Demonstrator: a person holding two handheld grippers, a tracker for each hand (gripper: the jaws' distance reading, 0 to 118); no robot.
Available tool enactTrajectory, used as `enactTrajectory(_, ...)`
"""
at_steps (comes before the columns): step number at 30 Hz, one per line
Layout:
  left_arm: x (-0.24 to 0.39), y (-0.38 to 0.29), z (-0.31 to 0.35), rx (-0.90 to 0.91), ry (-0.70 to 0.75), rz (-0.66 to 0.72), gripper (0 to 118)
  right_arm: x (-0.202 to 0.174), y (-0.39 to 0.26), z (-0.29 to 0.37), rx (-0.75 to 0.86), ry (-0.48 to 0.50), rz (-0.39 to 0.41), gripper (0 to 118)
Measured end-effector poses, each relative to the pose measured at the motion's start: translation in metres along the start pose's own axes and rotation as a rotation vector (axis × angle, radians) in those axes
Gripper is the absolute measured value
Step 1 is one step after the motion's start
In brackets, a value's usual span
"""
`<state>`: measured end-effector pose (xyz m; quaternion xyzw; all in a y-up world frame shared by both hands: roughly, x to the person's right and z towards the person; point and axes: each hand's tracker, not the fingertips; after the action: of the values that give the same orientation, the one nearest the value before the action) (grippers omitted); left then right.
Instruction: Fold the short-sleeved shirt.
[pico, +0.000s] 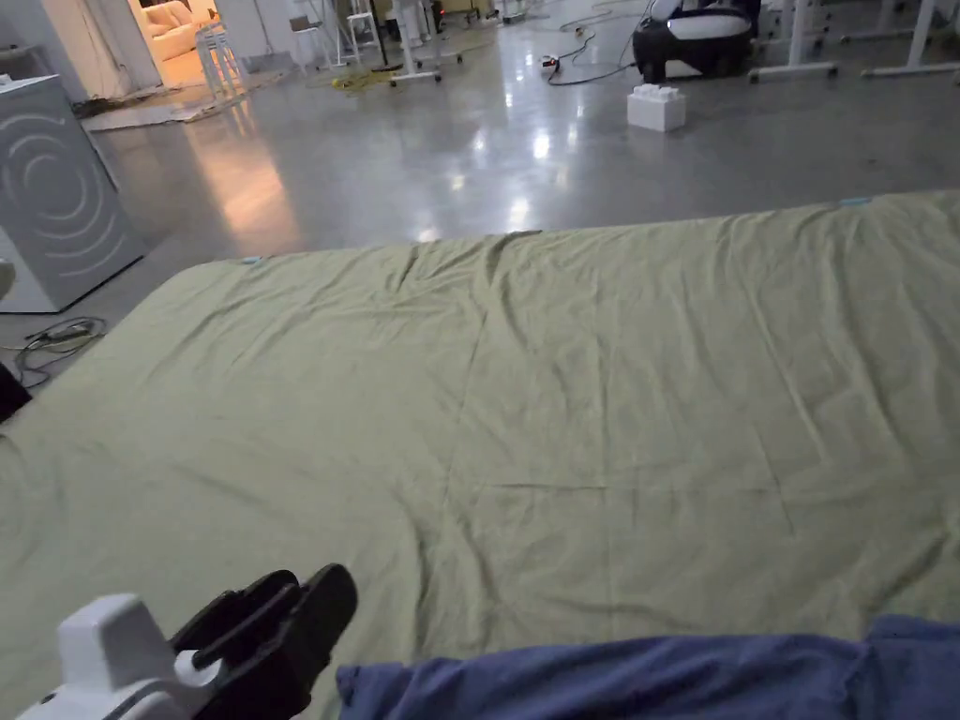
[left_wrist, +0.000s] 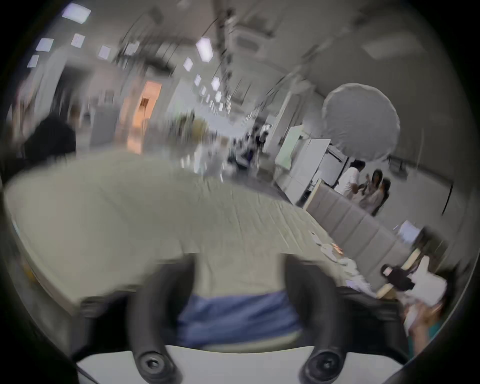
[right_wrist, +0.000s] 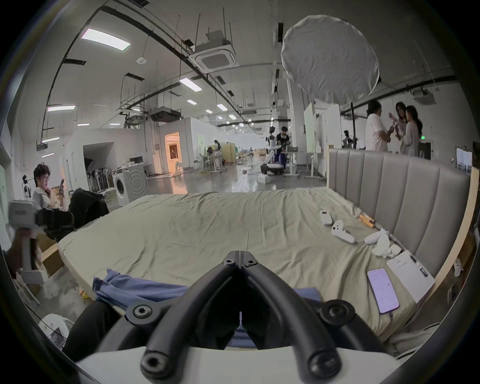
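- Blue short-sleeved cotton shirt (pico: 656, 675) lies bunched at the near edge of our olive-green bed sheet (pico: 562, 394).
- Our left gripper (left_wrist: 240, 283) hangs above the shirt's edge, jaws spread wide, holding nothing.
- Our right gripper (right_wrist: 240, 256) shows its jaws pressed together at the tips, over the shirt, nothing visibly between them.

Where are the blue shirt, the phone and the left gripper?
blue shirt (pico: 656, 670): head view, crumpled body along the bed's near edge.
phone (right_wrist: 382, 290): right gripper view, middle of its lit screen.
left gripper (left_wrist: 240, 283): left gripper view, midway between its tips.
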<state>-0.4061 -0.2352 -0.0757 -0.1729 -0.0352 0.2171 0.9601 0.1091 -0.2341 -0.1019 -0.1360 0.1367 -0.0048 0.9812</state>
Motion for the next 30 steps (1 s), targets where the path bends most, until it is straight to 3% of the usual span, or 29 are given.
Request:
enactTrajectory(1,-0.028,-0.006,-0.018,-0.125,-0.043,0.11,103,-0.001,-0.003,-0.002,-0.013,0.007,-0.004,0)
enactTrajectory(2,-0.05,-0.017,-0.033,-0.249,-0.093,0.204,109,-0.003,-0.006,-0.003,-0.031,0.011,-0.008,0)
enactTrajectory(9,-0.15,-0.083,-0.088,-0.378,-0.034,0.5,108,-0.014,-0.017,0.002,-0.117,0.031,0.066,0)
enactTrajectory(12,-0.167,-0.105,-0.103,-0.43,-0.021,0.576,92,-0.015,-0.023,0.001,-0.154,0.049,0.053,0)
enactTrajectory(15,-0.125,-0.102,-0.099,-0.351,-0.022,0.565,82,-0.02,-0.026,0.0,-0.175,0.049,0.052,0)
enactTrajectory(17,-0.135,-0.103,-0.103,-0.349,-0.118,0.696,73,-0.028,-0.022,-0.001,-0.186,0.054,0.053,0)
enactTrajectory(18,-0.132,-0.106,-0.106,-0.365,-0.127,0.721,61,-0.03,-0.022,-0.002,-0.192,0.06,0.052,0)
enactTrajectory(20,-0.122,-0.111,-0.114,-0.39,-0.114,0.679,15,-0.033,-0.022,-0.003,-0.204,0.068,0.063,0)
enactTrajectory(25,-0.126,-0.104,-0.124,-0.434,-0.074,0.65,12,-0.039,-0.021,-0.001,-0.222,0.065,0.101,0)
enactTrajectory(30,-0.138,-0.076,-0.115,-0.345,-0.07,0.674,11,-0.036,-0.021,-0.001,-0.241,0.059,0.092,0)
